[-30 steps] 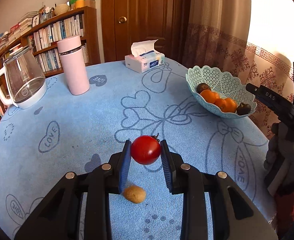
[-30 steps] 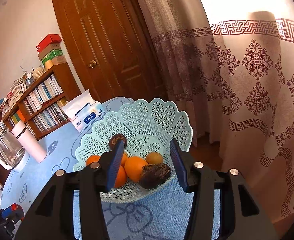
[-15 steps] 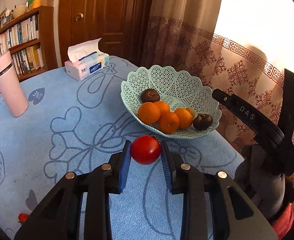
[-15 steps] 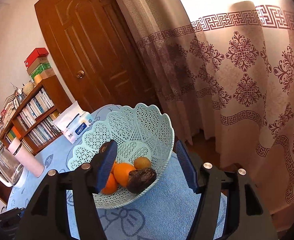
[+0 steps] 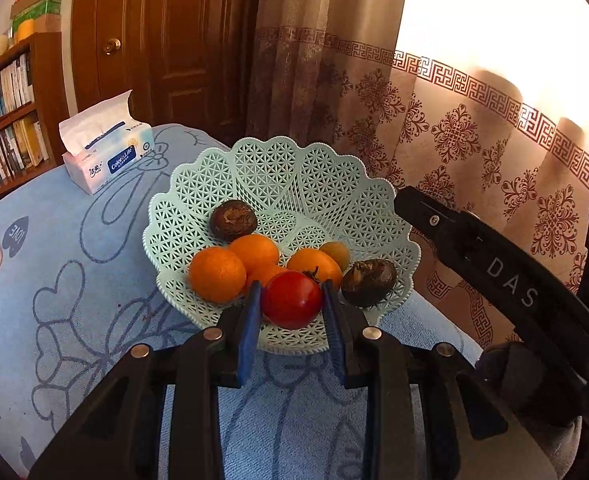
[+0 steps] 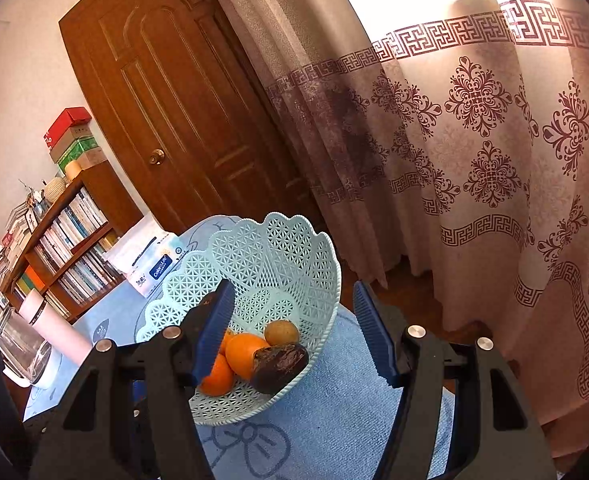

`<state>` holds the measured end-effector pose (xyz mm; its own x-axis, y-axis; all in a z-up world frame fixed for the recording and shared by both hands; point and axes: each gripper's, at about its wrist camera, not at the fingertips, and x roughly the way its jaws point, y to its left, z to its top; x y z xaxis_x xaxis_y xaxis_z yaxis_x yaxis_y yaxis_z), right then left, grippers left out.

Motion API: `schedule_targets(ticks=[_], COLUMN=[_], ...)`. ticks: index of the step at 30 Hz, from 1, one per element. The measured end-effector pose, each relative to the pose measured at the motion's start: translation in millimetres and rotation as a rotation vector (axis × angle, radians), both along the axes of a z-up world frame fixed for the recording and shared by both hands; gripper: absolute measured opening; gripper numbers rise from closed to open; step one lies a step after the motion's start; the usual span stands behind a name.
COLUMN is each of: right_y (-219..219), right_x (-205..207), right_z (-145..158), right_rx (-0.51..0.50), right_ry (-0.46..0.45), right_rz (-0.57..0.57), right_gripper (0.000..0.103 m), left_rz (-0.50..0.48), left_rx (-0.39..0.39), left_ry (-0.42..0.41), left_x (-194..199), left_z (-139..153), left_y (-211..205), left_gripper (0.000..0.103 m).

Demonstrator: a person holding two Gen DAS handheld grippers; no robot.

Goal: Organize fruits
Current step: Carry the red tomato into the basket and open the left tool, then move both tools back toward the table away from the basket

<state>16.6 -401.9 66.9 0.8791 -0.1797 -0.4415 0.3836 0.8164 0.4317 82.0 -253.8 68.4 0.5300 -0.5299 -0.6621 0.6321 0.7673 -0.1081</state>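
Carried across the blue heart-printed tablecloth [image 5: 74, 248] since a second ago: smooth round red tomato [image 5: 292, 299], now at the near rim of the basket instead of over open cloth, pinched between the ribbed blue pads of the left gripper [image 5: 292, 308]. Far left, against the bookshelf [image 6: 66, 248]: glass kettle [image 6: 22, 344], then matte pink tumbler [image 6: 54, 326]. Next, soft-pack tissue box [image 5: 106, 148] behind the basket. At centre: pale mint lattice-plastic basket [image 5: 278, 168] with scalloped rim, filled with glossy oranges [image 5: 216, 274], a small tan fruit [image 5: 336, 254] and two dark wrinkled fruits [image 5: 368, 282]. Right gripper [image 6: 292, 328] jaws just been opening, now spread, holding nothing, framing the basket's right side from above. Beyond, wooden door [image 6: 166, 112] and patterned curtain [image 6: 494, 152].
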Motion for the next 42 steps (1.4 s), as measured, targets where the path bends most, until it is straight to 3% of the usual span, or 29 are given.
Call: schedule_targets(ticks=[2,4,13,19,20,22,26,28,34,42], right_y=[0.3,-0.6,-2.7,-3.3,-2.9,-2.4,-0.4,0.7,1.6,5.9], right_x=[0.6,1.1,0.7,0.7,1.1,2.0,1.8,1.7,1.6,1.4], right_z=[0.1,-0.4,-2.1,-2.8,-3.1,-3.6,-3.1,-2.9,-1.5,-0.2], right_rx=[-0.001,0.001,0.001,-0.005,-0.006,-0.008,-0.016,-0.019,-0.022,-0.035], right_ry=[0.001,0.003,0.009,0.014,0.017,0.022,0.017,0.015,0.008,0.002], right_rz=[0.003,0.001,-0.004,-0.006,-0.005,-0.002,0.003,0.008,0.013,0.027], right_gripper=[0.063,0.063,0.063,0.063,0.064,0.067,0.069,0.070,0.071,0.071], left_rz=[0.007,0.022,0.054,0.086,0.091,0.109,0.129,0.138,0.175,0.215], left_rx=[-0.001,-0.008,-0.050,-0.039,-0.035,-0.023,-0.005,-0.005,0.003,0.013], left_ry=[0.016,0.028,0.032,0.053,0.055,0.056,0.051,0.050,0.016,-0.002], left_x=[3.2,5.5,-0.4,-1.9,-2.6,-4.1,-7.4,-9.0,-15.9,-24.2], left_z=[-4.1,-6.4,2.4,-1.1,-1.7,-3.0,-6.0,-6.2,-3.0,0.8], left_y=[1.8,7.7,35.5,48.2,50.1,53.8,59.8,63.8,76.9,96.8], left_gripper=[0.033,0.048,0.052,0.052,0.053,0.067,0.070,0.077,0.085,0.086])
